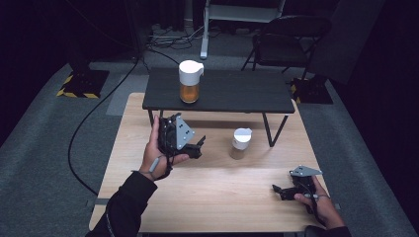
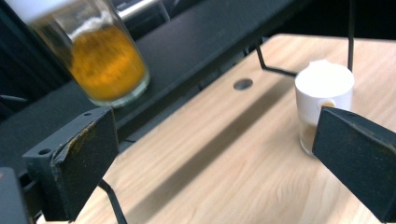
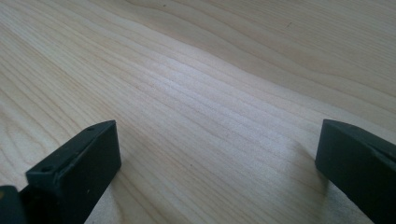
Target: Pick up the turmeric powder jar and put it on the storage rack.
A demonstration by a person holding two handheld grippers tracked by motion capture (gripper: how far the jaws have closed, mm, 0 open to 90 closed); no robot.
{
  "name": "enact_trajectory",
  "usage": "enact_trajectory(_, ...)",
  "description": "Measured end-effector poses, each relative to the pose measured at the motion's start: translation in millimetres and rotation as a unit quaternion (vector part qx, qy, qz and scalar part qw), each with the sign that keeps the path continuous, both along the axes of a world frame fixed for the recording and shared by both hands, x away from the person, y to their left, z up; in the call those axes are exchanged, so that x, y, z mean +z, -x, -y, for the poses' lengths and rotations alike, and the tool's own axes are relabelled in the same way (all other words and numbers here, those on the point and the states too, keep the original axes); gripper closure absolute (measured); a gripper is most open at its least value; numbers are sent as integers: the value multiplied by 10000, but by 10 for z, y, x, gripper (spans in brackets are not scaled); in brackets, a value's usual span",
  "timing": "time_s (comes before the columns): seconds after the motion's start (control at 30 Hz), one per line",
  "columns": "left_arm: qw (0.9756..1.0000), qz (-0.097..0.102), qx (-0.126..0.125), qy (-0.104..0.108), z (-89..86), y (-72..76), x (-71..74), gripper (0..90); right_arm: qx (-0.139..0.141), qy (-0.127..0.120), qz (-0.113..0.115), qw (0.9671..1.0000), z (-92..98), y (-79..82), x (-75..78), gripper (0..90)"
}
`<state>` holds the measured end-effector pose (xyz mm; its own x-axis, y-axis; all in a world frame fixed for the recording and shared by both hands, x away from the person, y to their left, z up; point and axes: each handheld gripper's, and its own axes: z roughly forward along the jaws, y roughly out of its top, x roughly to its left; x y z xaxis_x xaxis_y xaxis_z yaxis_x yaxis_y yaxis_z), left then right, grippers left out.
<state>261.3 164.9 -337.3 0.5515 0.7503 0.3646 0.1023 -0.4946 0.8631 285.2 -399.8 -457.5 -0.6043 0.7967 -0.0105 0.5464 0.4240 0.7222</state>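
A tall glass jar (image 1: 189,82) with a white lid and amber contents stands on the black raised shelf (image 1: 227,94); in the left gripper view the tall jar (image 2: 105,60) is at upper left. A smaller white-lidded jar (image 1: 240,143) stands on the wooden table (image 1: 207,192) under the shelf's front edge. My left gripper (image 1: 200,148) hovers left of the small jar (image 2: 322,93), open, jaws wide apart with nothing between them. My right gripper (image 1: 277,191) rests low near the table's right front, open over bare wood (image 3: 210,121).
The shelf stands on thin black legs (image 1: 271,131) on the table's far half. A round hole (image 2: 243,84) is in the tabletop near the shelf. A folding chair (image 1: 286,37) and cables (image 1: 99,108) lie on the grey floor beyond.
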Motion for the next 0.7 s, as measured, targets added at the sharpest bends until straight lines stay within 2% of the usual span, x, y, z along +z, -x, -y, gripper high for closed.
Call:
enact_trajectory(0.1, 9999, -64, -23, -110, 23, 42, -94, 6, 2, 2, 1, 10000, 0, 0, 0, 1)
enact_trajectory(0.17, 9999, -121, -36, -108, 22, 60, -150, 6, 0, 0, 0, 10000, 0, 0, 0, 1)
enact_trajectory(0.47, 9985, -500, 34, -239, 67, 77, -417, 6, 0, 1, 1, 10000, 0, 0, 0, 1)
enact_trajectory(0.57, 9979, -562, 120, -291, 81, 89, -519, 7, 0, 1, 0, 10000, 0, 0, 0, 1)
enact_trajectory(0.67, 9975, -376, 323, -513, 145, 150, -643, 12, 0, 1, 0, 10000, 0, 0, 0, 1)
enact_trajectory(0.7, 9972, -439, 316, -507, 130, 140, -676, 13, 0, 1, 0, 10000, 0, 0, 0, 1)
